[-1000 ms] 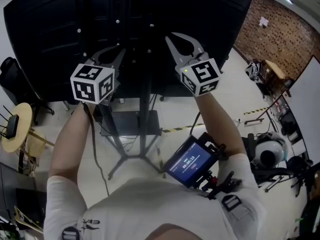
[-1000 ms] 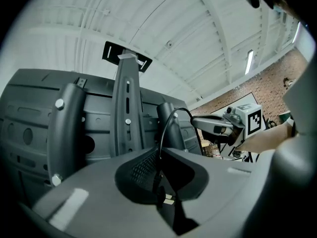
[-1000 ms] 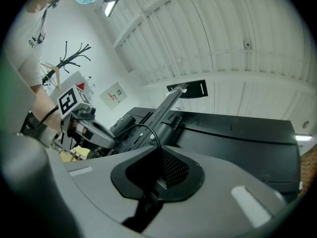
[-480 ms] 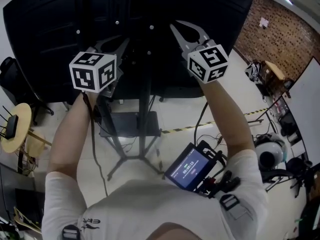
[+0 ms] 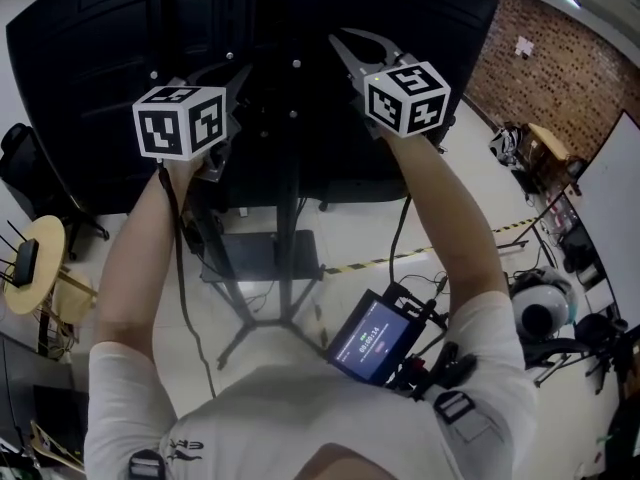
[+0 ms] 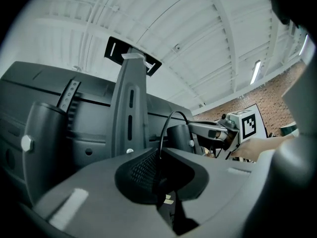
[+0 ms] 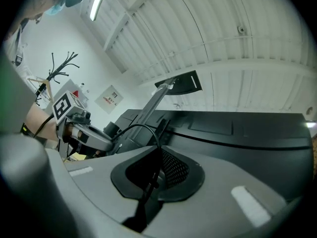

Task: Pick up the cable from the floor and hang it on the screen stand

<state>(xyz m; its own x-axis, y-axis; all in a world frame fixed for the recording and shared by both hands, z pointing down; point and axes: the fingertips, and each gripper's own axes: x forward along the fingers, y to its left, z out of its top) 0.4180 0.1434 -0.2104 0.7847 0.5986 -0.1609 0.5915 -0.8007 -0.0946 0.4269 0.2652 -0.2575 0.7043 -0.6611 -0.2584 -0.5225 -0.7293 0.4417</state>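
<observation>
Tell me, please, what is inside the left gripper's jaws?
A thin black cable is pinched in the left gripper, looping up toward the right gripper. Its run below the jaws is hidden by the gripper itself.

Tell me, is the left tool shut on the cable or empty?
Shut on the cable: the left tool shows its jaws together, with the thin black cable pinched between them.

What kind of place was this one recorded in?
Probably a lab or workshop hall: a brick wall, a large screen on a stand, equipment scattered on the floor, and a ribbed ceiling with strip lights.
</observation>
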